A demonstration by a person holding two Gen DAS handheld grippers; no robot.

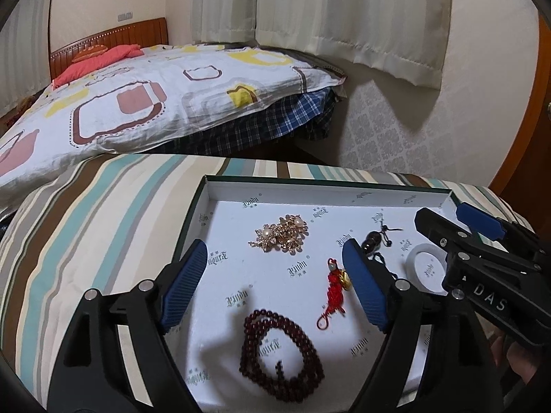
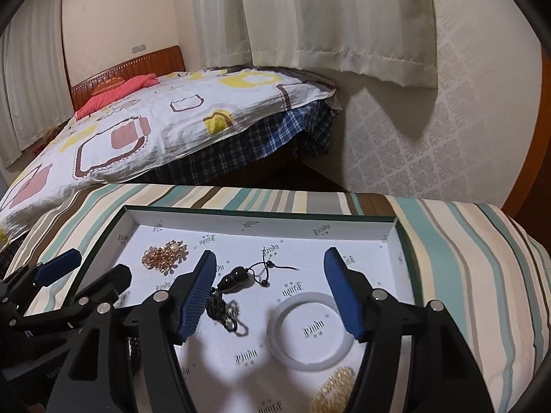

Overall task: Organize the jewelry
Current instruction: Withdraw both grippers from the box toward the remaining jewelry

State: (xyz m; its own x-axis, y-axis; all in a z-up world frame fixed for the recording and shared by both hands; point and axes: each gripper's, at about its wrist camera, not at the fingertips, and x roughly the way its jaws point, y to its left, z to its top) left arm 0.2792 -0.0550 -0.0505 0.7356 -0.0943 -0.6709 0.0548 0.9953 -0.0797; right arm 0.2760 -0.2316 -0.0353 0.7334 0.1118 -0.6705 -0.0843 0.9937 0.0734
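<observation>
The white bangle [image 2: 314,331] lay flat in the box [image 2: 261,218], between the right gripper's [image 2: 272,292] wide-open, empty jaws. The left gripper [image 1: 275,285], equally open and empty, framed the red charm [image 1: 335,290]. Step: pre-grasp. Next: lower and close.

A patterned quilt [image 1: 144,103] covers the bed beneath pale curtains [image 1: 344,17].
</observation>
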